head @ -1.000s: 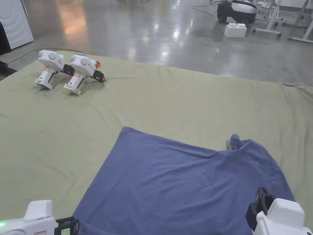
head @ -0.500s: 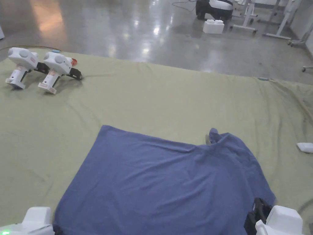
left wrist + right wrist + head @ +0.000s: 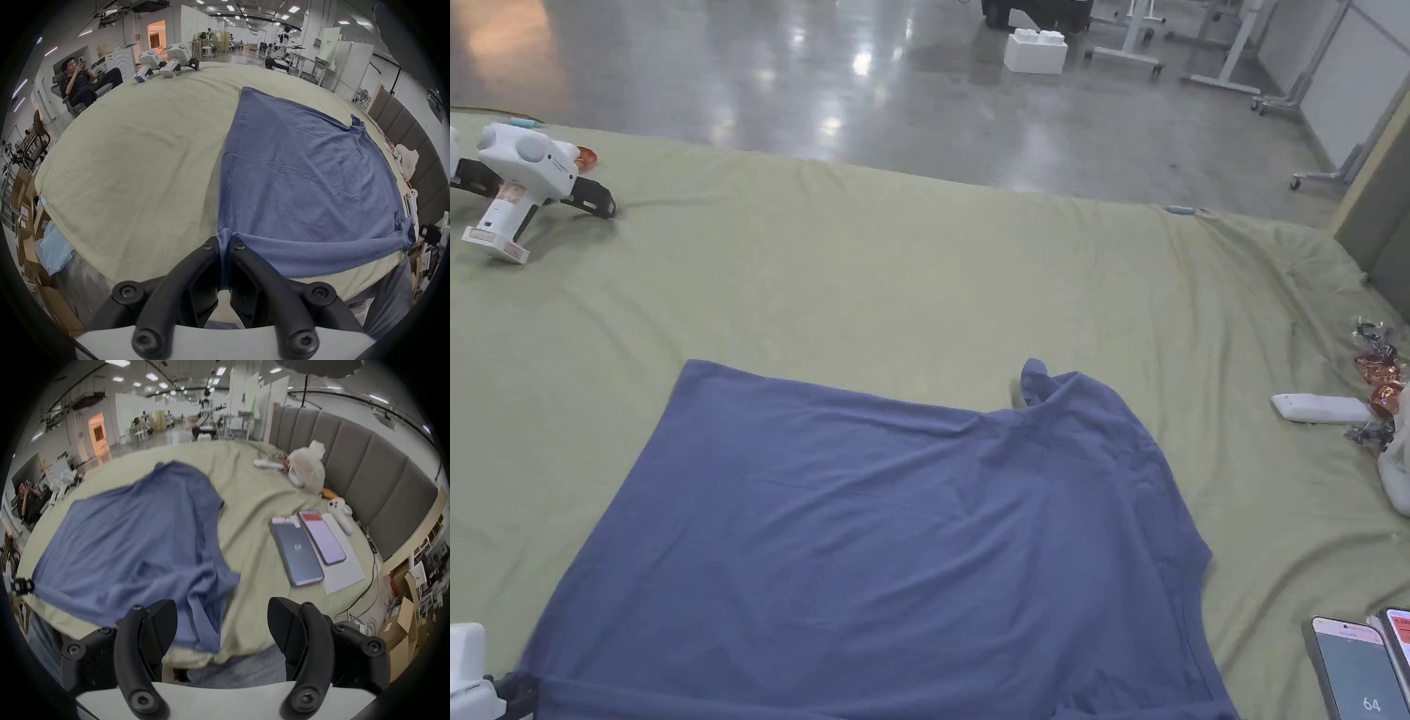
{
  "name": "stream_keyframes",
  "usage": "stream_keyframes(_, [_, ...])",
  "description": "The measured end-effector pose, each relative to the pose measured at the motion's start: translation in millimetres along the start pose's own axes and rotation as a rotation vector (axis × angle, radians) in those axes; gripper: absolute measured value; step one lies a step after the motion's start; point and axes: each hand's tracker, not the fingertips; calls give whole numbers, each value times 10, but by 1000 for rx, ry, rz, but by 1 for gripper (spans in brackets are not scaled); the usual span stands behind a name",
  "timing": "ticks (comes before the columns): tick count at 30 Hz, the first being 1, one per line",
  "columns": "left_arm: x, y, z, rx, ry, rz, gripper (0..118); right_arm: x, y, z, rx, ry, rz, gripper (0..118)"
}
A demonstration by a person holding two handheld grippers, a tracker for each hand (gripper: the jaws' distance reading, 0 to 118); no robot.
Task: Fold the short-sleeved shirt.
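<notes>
Your left gripper (image 3: 224, 246) had its fingers clamped on a near corner of the blue shirt (image 3: 900, 553), which lay spread across the near half of the bed (image 3: 919, 272), its near edge at the bed's near edge. Your right gripper (image 3: 221, 628) had its fingers apart, holding nothing, above the rumpled near right corner. Pulling with one corner held would likely skew the shirt and bunch that loose side.
</notes>
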Motion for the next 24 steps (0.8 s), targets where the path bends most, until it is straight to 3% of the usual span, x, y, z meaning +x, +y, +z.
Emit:
stream_keyframes(8, [55, -14, -29, -5, 23, -9, 4, -191, -145, -462, -157, 59, 20, 72])
stream_keyframes(10, [55, -24, -32, -5, 21, -9, 4, -209, -137, -526, -181, 74, 12, 54])
stream_keyframes(12, [42, -33, -37, -5, 19, -4, 4, -221, -105, -507, -175, 61, 30, 48])
stream_keyframes(14, [25, -48, -35, -2, 11, 1, 4, -240, -92, -499, -171, 40, 73, 21])
stream_keyframes(15, [15, -54, -38, -2, 4, 4, 4, -232, -86, -481, -167, 21, 86, 15])
stream_keyframes(19, [-21, -79, -30, -10, -13, 9, 4, -163, -40, -343, -174, 49, 73, 7])
stream_keyframes(21, [-27, -85, 0, -15, -31, 14, 4, -176, -8, -259, -171, 25, 127, 6])
stream_keyframes(24, [-23, -115, 65, -14, -41, 16, 4, -179, 24, -163, -173, 20, 138, 6])
